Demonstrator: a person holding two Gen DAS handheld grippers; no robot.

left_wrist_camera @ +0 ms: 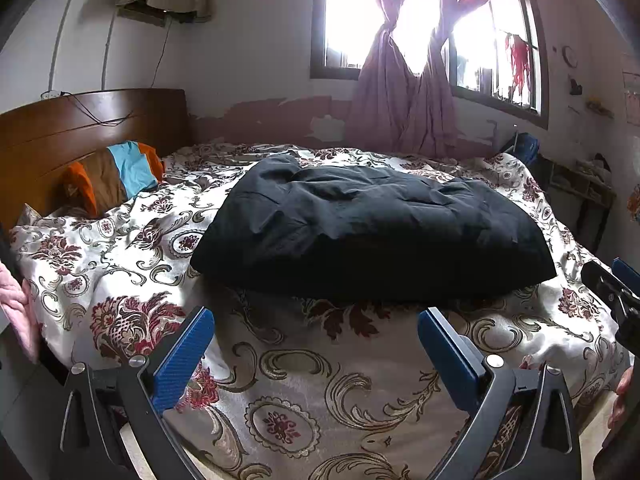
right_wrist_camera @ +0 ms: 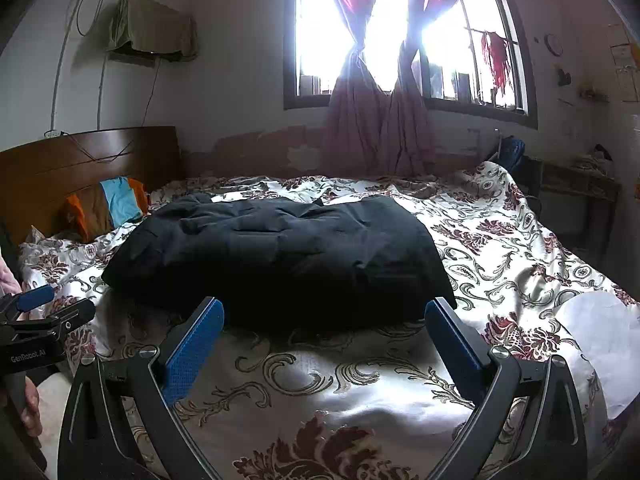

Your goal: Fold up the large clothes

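**Both tongs hanging open, garment lying folded**

Nearest you, the left gripper (left_wrist_camera: 314, 356) is hanging wide open over the floral bedspread (left_wrist_camera: 304, 392), its blue pads (left_wrist_camera: 182, 360) gripping nothing and touching nothing. Your right gripper (right_wrist_camera: 324, 346) is doing the same: jaws spread wide, empty, hovering above the bedspread short of the garment's near edge.

You are looking at the dark garment (left_wrist_camera: 372, 232) lying in the middle of the bed, near both tongs but apart from them. It is sitting as a compact, puffy rectangle with no sleeve or hem trailing out, so the main folds are looking done. Its top is wrinkling and bulging, and a small flap is poking up at the far edge in the right view (right_wrist_camera: 318, 202).

What is remaining, by my reading, is little: perhaps you are flattening the top or squaring that far edge, if anything. Whether another fold is needed, the pictures are not showing. The pillow (left_wrist_camera: 116, 176) by the headboard is lying well clear.
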